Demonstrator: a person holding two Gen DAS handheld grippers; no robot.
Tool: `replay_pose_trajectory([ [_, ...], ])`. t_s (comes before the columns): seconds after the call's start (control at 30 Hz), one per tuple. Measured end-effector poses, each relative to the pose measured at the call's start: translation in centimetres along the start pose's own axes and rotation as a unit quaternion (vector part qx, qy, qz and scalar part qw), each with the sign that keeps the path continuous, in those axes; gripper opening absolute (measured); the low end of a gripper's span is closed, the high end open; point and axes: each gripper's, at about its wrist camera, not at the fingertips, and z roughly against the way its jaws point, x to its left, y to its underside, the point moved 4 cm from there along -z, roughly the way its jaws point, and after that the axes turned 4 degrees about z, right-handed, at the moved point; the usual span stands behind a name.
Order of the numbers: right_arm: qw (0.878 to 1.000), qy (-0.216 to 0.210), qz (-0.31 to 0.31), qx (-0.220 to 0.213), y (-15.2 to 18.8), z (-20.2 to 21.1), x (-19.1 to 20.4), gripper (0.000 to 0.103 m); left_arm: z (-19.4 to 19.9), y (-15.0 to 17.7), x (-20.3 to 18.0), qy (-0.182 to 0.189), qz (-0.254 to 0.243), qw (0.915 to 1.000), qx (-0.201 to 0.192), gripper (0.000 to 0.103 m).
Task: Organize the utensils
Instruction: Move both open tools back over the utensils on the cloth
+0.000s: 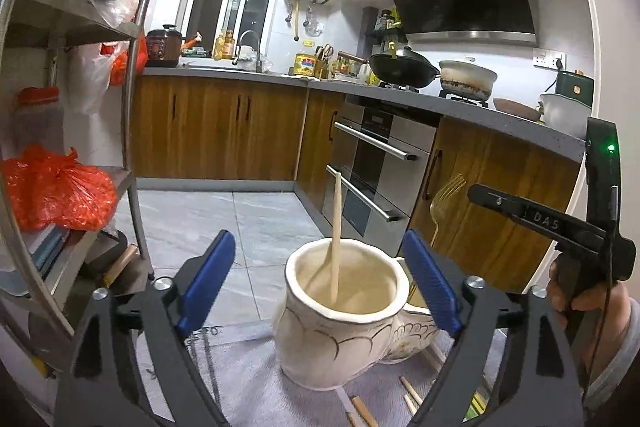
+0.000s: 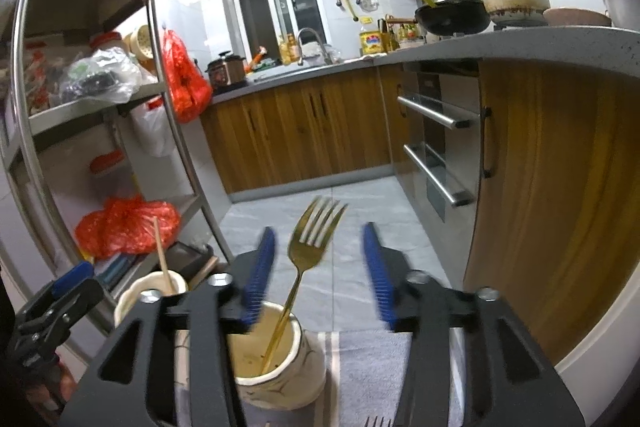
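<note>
A cream two-part ceramic holder stands on a grey cloth (image 1: 256, 379). Its left cup (image 1: 340, 311) holds one wooden chopstick (image 1: 336, 239); in the right wrist view the same cup (image 2: 154, 293) sits left of the gripper. Its right cup (image 2: 276, 359) holds a gold fork (image 2: 308, 255), tines up; the fork (image 1: 442, 203) also shows in the left wrist view. My left gripper (image 1: 324, 283) is open and empty, its fingers either side of the left cup. My right gripper (image 2: 320, 275) is open above the right cup, with the fork standing free between its fingers.
Loose wooden chopsticks (image 1: 408, 393) and a metal chain (image 1: 204, 347) lie on the cloth. A steel shelf rack (image 2: 100, 131) with red bags stands at left. Wooden cabinets and an oven (image 1: 372, 171) run along the right under a grey counter (image 2: 520, 47).
</note>
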Motion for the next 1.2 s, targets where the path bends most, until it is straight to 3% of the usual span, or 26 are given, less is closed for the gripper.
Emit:
replay_pose_trajectory([
  [0.07,1.0,-0.007,-0.004,-0.004,0.0,0.6,-0.1,0.076,0.5,-0.1,-0.1,-0.005,-0.002,1.0,-0.005,0.097],
  [0.13,1.0,-0.013,-0.007,-0.01,0.0,1.5,-0.2,0.095,1.2,-0.2,-0.3,-0.01,-0.005,0.9999,-0.01,0.098],
  [0.2,1.0,-0.011,-0.006,-0.018,0.0,2.4,-0.2,0.098,1.6,-0.2,-0.5,-0.015,-0.007,0.9998,-0.011,0.098],
  [0.67,0.999,0.039,0.022,-0.002,3.0,6.8,-2.2,0.098,5.1,0.6,-1.9,-0.007,-0.016,0.9999,0.0,0.098],
  [1.2,0.996,0.049,0.022,0.068,8.6,7.8,-4.5,0.098,5.2,7.7,-1.5,-0.03,-0.024,0.9933,0.109,0.098],
])
